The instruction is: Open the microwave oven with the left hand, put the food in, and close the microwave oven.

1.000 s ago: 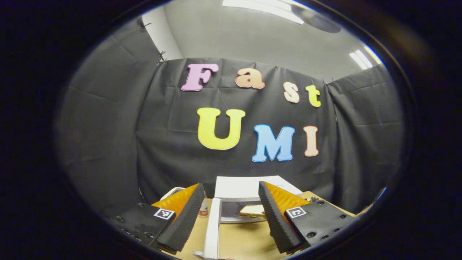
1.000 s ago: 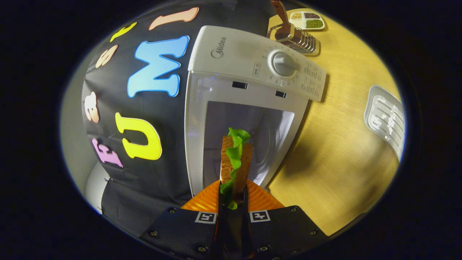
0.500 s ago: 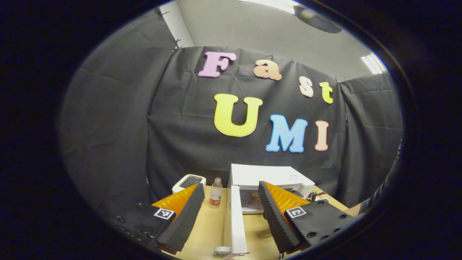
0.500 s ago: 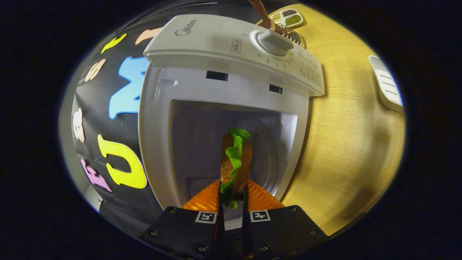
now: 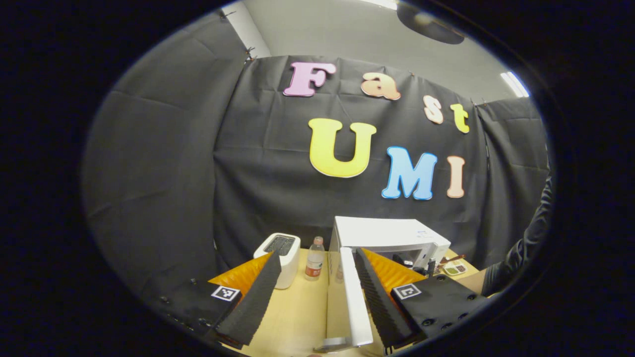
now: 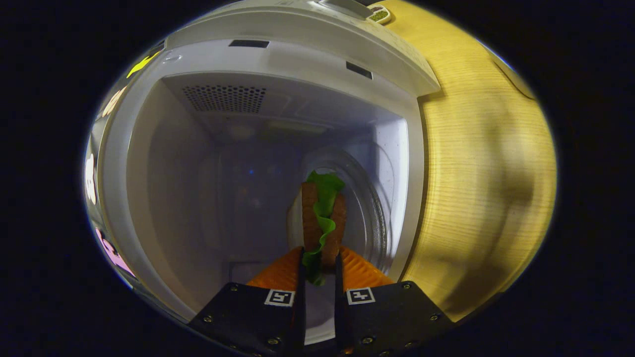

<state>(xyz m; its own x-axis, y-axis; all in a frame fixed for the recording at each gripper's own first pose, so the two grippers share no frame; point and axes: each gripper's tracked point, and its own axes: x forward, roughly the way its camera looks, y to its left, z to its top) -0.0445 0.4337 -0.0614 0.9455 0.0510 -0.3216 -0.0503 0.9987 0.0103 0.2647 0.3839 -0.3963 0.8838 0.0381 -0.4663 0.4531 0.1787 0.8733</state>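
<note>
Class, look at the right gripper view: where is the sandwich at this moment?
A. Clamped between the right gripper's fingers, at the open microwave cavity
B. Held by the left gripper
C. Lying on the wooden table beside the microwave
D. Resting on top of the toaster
A: the sandwich stands pinched between the right gripper's fingers, with the microwave's open cavity all around it.

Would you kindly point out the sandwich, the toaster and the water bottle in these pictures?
sandwich (image 6: 321, 224), right gripper view, on the bread and lettuce edge above the fingers.
toaster (image 5: 282, 258), left gripper view, on its white side below the slot.
water bottle (image 5: 314, 261), left gripper view, on its body.
</note>
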